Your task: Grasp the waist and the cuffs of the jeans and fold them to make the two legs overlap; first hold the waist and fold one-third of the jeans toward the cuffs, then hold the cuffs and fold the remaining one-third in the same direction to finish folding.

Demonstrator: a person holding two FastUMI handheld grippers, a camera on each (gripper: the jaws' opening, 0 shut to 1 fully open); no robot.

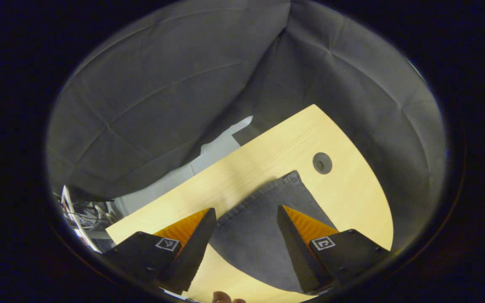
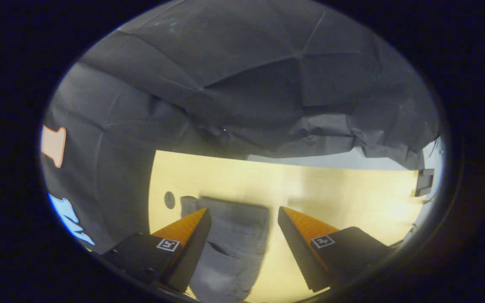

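Booth w/ dark cloth walls; light wood table (image 1: 352, 198) w/ a round hole (image 1: 322, 163) near its edge. We find the jeans (image 1: 263, 235) lying flat on the table top, a hemmed end by the hole. In the left gripper view that end lies dead ahead of the left gripper (image 1: 246, 214), cloth running back under and between the spread fingers; neither finger presses on it. In the right gripper view the jeans (image 2: 230, 248) run lengthwise away from the right gripper (image 2: 244, 214), seamed end far, offset toward its left finger; jaws parted, holding nothing. Both grippers hover above the cloth, angled down. We judge the left sits nearer an edge. Fold stage: can't tell, as the full garment isn't visible.
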